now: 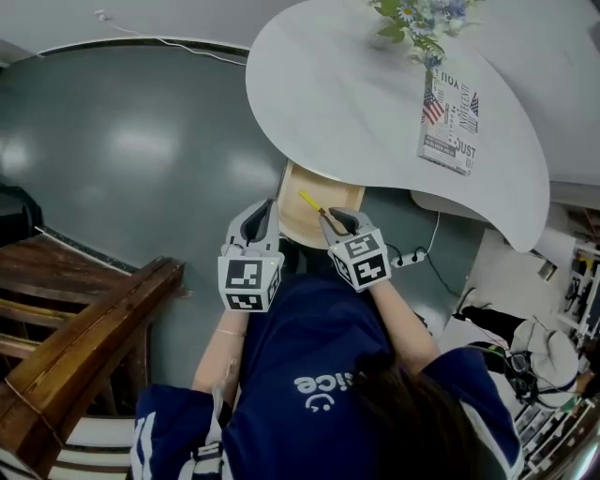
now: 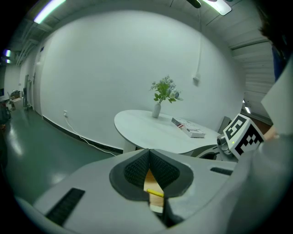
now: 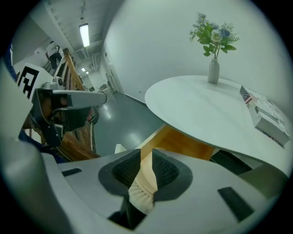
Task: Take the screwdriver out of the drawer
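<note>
The yellow-handled screwdriver (image 1: 310, 202) lies in the pulled-out light wood drawer (image 1: 345, 196) under the white table (image 1: 356, 103). My right gripper (image 1: 331, 218) hovers at the drawer's near end, right next to the screwdriver's near end. In the right gripper view its jaws (image 3: 146, 156) stand apart with only the drawer's wood (image 3: 183, 144) and a white pleated thing (image 3: 139, 196) showing between them. My left gripper (image 1: 260, 221) is at the drawer's left front corner. Its pads meet at the tips (image 2: 149, 153), holding nothing; the yellow handle (image 2: 155, 193) shows below them.
On the table stand a vase of flowers (image 1: 412, 23) and a printed box (image 1: 448, 117). A wooden stair rail (image 1: 84, 347) is at the lower left. A power strip (image 1: 412, 255) lies on the floor to the right of the drawer.
</note>
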The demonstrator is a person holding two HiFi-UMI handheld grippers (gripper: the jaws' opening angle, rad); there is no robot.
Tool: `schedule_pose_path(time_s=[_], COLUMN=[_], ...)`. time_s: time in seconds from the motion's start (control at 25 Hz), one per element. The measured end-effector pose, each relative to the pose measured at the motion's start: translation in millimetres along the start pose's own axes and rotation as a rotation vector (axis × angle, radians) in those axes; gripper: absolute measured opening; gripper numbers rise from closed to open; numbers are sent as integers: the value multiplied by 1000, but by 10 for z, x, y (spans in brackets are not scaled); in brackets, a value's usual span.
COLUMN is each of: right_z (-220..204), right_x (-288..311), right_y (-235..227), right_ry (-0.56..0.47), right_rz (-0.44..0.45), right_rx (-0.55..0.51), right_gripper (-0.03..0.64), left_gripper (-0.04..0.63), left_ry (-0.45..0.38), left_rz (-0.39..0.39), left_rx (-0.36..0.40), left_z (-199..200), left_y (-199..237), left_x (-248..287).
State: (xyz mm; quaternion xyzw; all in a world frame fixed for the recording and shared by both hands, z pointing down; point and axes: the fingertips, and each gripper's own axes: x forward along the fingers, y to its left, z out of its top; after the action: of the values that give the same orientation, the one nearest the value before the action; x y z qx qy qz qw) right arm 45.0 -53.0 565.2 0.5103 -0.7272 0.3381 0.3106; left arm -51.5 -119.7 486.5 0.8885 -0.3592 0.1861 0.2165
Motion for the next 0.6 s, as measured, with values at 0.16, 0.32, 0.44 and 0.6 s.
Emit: schedule_pose_path(time_s=[0.16, 0.32, 0.44, 0.6], right_z=[-51, -111, -164, -275], right_x=[168, 320, 428, 610], right_y=[-24, -57, -78, -135], right_ry=[53, 99, 139, 198], right_rz=[36, 73, 99, 116], right_rx=[-37, -53, -75, -107], right_gripper=[94, 113, 133, 140], left_gripper=[5, 5, 5, 5], left_ry=[8, 26, 38, 48], left_rz=[45, 82, 116, 169], left_rx=[-16, -26, -36, -58], left_z=[-3, -54, -92, -121], left_y=[52, 74, 104, 174], left_x=[-16, -32, -41, -87])
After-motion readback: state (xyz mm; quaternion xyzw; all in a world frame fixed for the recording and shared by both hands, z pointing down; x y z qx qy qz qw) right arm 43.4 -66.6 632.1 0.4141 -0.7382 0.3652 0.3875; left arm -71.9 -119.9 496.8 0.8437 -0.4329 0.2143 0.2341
